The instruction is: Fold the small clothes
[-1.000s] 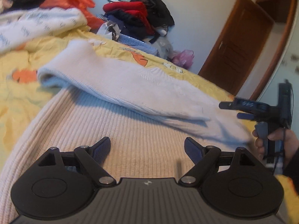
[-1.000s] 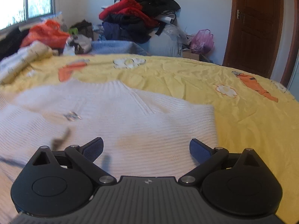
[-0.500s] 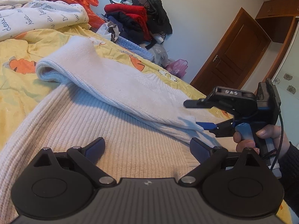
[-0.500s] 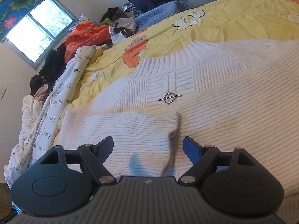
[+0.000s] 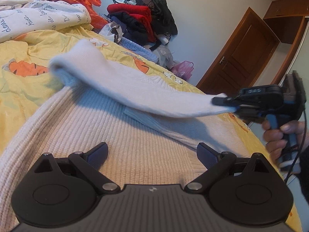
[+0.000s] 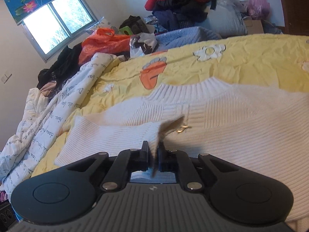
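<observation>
A white sweater [image 6: 241,119] lies flat on a yellow bed cover [image 6: 251,58] with orange and white pictures on it. The right gripper [image 6: 153,154] has its jaws pressed together on the end of the sweater's sleeve [image 6: 115,137], and a bit of the knit sticks out between them. In the left wrist view, this same gripper [image 5: 229,104] holds the sleeve [image 5: 135,89] up in the air, so the sleeve hangs in a long band above the body of the sweater [image 5: 115,135] and leaves a dark shadow on it. A hand [image 5: 280,137] grips the handle of that tool. The left gripper [image 5: 152,152] is low over the sweater with its jaws wide apart and nothing between them. A small gold ring pin [image 6: 182,128] sits on the sweater just beside the lifted sleeve end. A white blanket with writing [image 6: 48,116] is bunched at the side of the bed. Behind it are an orange bag [image 6: 104,42] and a pile of clothes [image 6: 177,2], red and dark. There is a window [image 6: 58,23] on one wall and a brown door [image 5: 241,58] on another.
</observation>
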Demonstrator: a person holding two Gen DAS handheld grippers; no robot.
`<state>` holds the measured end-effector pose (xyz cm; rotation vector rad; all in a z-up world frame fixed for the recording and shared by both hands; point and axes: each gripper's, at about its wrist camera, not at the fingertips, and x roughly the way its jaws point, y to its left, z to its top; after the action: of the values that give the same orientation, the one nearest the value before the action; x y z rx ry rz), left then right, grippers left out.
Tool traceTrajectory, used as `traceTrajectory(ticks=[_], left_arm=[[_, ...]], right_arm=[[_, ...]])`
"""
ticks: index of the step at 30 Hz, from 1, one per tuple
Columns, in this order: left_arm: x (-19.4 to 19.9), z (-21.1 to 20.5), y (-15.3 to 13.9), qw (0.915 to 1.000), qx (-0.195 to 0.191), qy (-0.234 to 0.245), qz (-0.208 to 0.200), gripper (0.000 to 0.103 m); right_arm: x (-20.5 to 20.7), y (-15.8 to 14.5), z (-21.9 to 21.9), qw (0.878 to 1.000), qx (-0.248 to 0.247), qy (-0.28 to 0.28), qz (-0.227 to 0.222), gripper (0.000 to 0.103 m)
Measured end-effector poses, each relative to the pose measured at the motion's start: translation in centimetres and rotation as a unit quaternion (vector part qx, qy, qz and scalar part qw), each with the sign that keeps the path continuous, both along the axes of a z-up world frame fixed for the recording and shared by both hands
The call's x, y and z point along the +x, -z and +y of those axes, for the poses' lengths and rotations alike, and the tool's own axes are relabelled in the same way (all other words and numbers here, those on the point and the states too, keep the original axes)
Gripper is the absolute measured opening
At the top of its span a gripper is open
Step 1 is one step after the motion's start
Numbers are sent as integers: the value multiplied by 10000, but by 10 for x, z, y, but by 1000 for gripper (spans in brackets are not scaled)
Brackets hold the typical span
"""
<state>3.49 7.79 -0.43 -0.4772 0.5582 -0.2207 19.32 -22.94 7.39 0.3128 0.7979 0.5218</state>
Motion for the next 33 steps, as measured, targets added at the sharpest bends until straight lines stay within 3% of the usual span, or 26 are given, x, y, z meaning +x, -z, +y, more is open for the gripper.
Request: traceTrajectory(ticks=[6, 10, 14, 16, 18, 21, 23, 25, 28, 30, 31, 33], left_arm=[[1, 0, 0, 10000, -14, 2, -2, 100], [2, -1, 0, 10000, 2, 17, 1, 101], [2, -3, 0, 10000, 64, 22, 13, 101], [2, -4, -1, 10000, 91, 23, 17, 101], [2, -4, 0, 9999, 109, 21, 19, 101], [3, -5, 0, 9999, 116, 17, 21, 101], [3, -5, 0, 9999, 128, 25, 22, 102], [3, -5, 0, 9999, 149, 27, 25, 102], [3, -5, -1, 9999, 149, 28, 24, 102], [3, -5, 0, 9999, 143, 28, 24, 102], [3, -6, -1, 9999, 143, 29, 26, 102], [3, -6, -1, 9999, 153, 28, 27, 102]], right_arm=[[-1, -26, -88, 9978, -139, 622, -177, 11], [-8, 3, -134, 9939, -234, 1065, 184, 11], [-17, 43, -130, 9916, -356, 1146, 488, 13], [-21, 54, -127, 9901, -315, 1305, 414, 22], [-25, 52, -129, 9868, -210, 1570, 324, 25], [-47, 28, -116, 9703, -510, 2283, -624, 45], [-51, 20, -92, 9772, -660, 1782, -951, 51], [-50, 20, -62, 9802, -1128, 1213, -1082, 51], [-45, 38, -28, 9711, -1917, 730, -1221, 51], [-39, 59, -20, 9668, -2272, 630, -981, 56], [-43, 65, -24, 9669, -2163, 658, -1182, 60], [-44, 67, -35, 9738, -1829, 731, -1141, 59]])
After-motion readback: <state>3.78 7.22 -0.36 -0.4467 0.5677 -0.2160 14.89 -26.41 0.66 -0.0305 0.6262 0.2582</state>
